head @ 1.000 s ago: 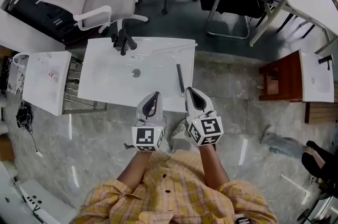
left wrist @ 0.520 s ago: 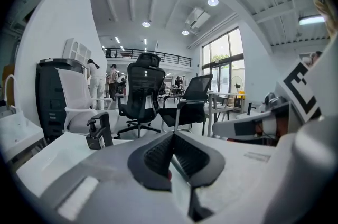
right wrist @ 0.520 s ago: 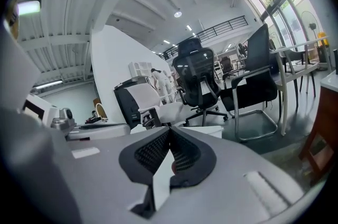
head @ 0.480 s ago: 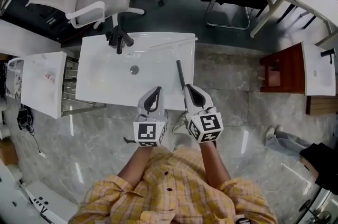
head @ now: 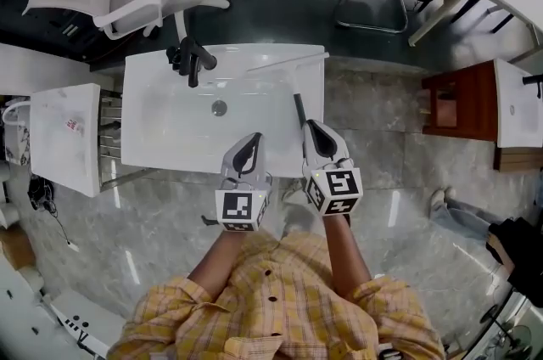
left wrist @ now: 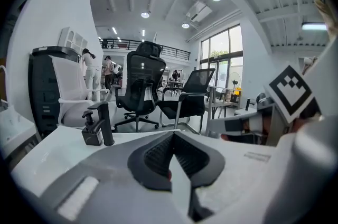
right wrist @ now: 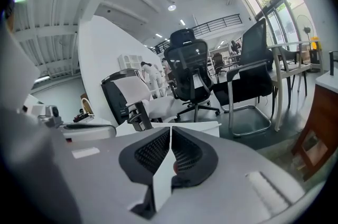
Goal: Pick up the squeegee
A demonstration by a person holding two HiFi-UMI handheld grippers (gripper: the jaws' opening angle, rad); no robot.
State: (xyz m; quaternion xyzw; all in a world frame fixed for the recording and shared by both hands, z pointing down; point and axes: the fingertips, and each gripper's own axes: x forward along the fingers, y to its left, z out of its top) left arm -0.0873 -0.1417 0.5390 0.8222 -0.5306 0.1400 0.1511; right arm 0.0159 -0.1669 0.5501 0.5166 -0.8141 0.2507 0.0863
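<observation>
Step in hand: the approach, as I judge it. Nothing is gripped yet.
Squeegee: the slim dark bar (head: pixel 299 109) lying flat on the white basin top (head: pixel 170 142), at about 3 o'clock from the drain (head: pixel 220 107) and close to the basin's right edge. It is small in the head view, so calling it the squeegee is my best reading.
Right gripper: the right gripper (head: pixel 310 126) has its jaws pressed together with nothing between them. Its tip is at the 6 o'clock end of the bar, but I cannot tell whether it touches.
Left gripper: the left gripper (head: pixel 253 137) also has its jaws together and is empty. It sits at 9 o'clock from the right one, above the basin's near edge.
Faucet: the black faucet (head: pixel 190 61) is at 11 o'clock from the drain, well apart from the bar.
Next move calls for: parting the right jaws, lowering them astride the bar, then closing on it.
</observation>
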